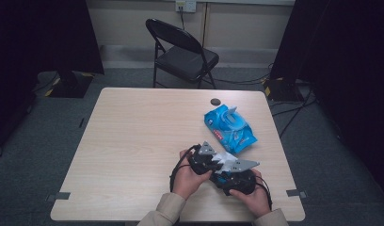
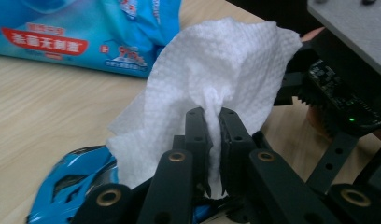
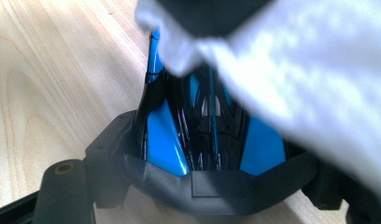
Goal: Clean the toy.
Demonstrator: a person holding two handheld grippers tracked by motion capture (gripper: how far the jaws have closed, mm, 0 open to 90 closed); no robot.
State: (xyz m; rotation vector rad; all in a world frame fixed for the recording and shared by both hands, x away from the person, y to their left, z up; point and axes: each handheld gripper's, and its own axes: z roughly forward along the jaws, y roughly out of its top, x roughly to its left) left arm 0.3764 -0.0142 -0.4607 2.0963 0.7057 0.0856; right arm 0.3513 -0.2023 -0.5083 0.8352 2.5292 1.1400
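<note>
The left claw (image 2: 212, 116) pinches a white wipe (image 2: 216, 70) tight, draped right over the blue toy car (image 3: 207, 135), which the right claw (image 3: 212, 140) clamps at its sides near the desk's (image 1: 133, 132) front edge. Wipe's out, wiping looks barely begun. The blue wipe pack (image 1: 229, 127) lies beside, flap up, contents hidden.

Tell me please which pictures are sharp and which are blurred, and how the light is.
High view: dim, the room's edges almost black, the table evenly lit. Left gripper view: bright, the white wipe sharp, the blue toy car slightly soft. Right gripper view: the wipe is a close blur, with glare on the car.
</note>
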